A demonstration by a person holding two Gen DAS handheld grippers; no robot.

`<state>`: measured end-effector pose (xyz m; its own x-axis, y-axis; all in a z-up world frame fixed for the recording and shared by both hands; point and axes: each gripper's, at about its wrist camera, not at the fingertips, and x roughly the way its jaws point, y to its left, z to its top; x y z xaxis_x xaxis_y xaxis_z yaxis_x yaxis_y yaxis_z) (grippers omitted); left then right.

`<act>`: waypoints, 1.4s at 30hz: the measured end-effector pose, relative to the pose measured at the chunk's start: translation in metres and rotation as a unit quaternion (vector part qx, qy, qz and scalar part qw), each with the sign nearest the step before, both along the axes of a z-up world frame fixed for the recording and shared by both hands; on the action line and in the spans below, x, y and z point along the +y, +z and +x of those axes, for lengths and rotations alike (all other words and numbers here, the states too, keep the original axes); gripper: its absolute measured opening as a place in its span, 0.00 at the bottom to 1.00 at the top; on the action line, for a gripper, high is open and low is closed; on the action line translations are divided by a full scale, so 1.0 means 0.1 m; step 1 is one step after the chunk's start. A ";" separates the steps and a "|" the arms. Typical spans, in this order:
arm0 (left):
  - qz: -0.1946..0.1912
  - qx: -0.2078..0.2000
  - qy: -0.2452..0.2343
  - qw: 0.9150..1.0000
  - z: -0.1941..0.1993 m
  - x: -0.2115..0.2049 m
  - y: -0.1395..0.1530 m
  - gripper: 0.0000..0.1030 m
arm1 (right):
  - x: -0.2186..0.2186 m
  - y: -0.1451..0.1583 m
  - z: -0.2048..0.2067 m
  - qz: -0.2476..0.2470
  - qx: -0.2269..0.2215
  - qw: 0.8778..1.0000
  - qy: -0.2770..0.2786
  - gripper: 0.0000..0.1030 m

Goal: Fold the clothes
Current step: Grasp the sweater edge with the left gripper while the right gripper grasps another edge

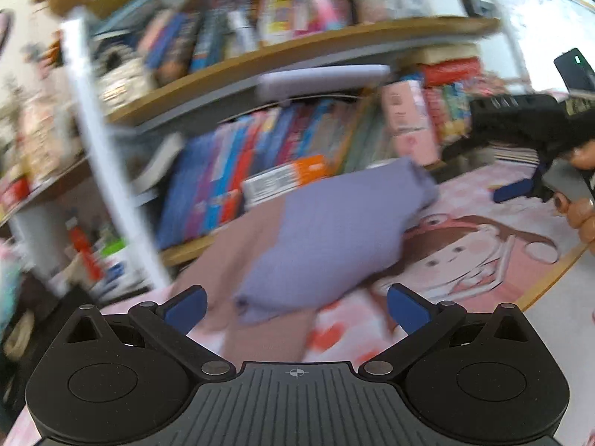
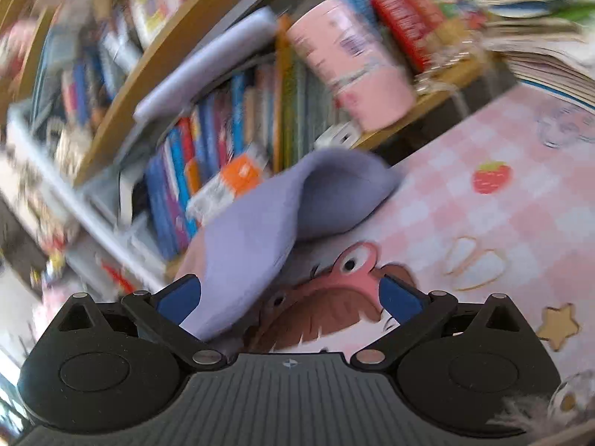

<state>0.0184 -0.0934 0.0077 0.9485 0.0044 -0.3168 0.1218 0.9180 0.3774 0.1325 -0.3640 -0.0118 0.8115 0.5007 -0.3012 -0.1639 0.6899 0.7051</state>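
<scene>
A folded lilac garment (image 1: 327,238) lies on a dusty-pink garment (image 1: 260,319) on the cartoon-print table mat (image 1: 465,260). My left gripper (image 1: 295,306) is open and empty, just in front of the lilac fold. In the right wrist view the lilac garment (image 2: 267,223) lies folded over, with its near edge between the fingers. My right gripper (image 2: 288,297) is open, its left pad (image 2: 178,303) beside the cloth. The right gripper also shows in the left wrist view (image 1: 528,186), at the right, held by a hand. Both views are motion-blurred.
A bookshelf (image 1: 260,141) full of books stands right behind the table, close to the clothes. A pink box (image 2: 353,70) and stacked books (image 2: 539,59) sit at the back. The table's wooden edge (image 1: 557,278) curves along the right.
</scene>
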 end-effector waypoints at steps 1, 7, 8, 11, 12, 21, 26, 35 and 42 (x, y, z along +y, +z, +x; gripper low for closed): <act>0.016 0.003 -0.008 1.000 0.10 -0.11 -0.01 1.00 | -0.02 0.00 -0.01 0.014 -0.005 1.000 0.007 1.00; 0.119 0.004 -0.015 0.993 0.68 -0.54 -0.21 1.00 | 0.01 0.01 -0.06 0.047 -0.022 0.998 0.038 0.96; 0.131 0.002 -0.012 0.991 0.75 -0.59 -0.25 0.99 | 0.02 0.00 -0.05 0.050 -0.019 0.998 0.041 0.94; 0.142 0.000 -0.009 0.990 0.85 -0.59 -0.30 0.86 | 0.04 -0.04 -0.01 0.059 -0.009 0.997 0.048 0.90; 0.134 0.000 -0.013 0.991 0.81 -0.57 -0.28 0.64 | 0.05 -0.05 -0.01 0.061 -0.005 0.997 0.050 0.90; 0.066 0.008 -0.047 0.997 0.41 -0.34 -0.11 0.13 | 0.30 -0.15 0.07 0.032 0.042 0.993 0.107 0.91; 0.060 0.000 -0.116 0.991 -0.36 -0.31 0.10 0.13 | 0.21 -0.22 0.05 0.118 0.036 0.985 0.117 0.91; -0.005 0.051 -0.133 0.990 -1.01 0.00 0.18 0.12 | -0.06 -0.39 0.08 0.183 0.093 0.977 0.054 0.17; -0.164 0.023 -0.202 0.965 -1.18 0.32 0.58 0.12 | -0.26 0.26 -0.28 0.300 -0.066 0.945 0.109 0.13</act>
<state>-0.0998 -0.0609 0.0653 0.8372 -0.4698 -0.2800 0.5039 0.8616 0.0608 0.1043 -0.3901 0.0141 0.6804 0.7087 0.1866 -0.3700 0.1123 0.9222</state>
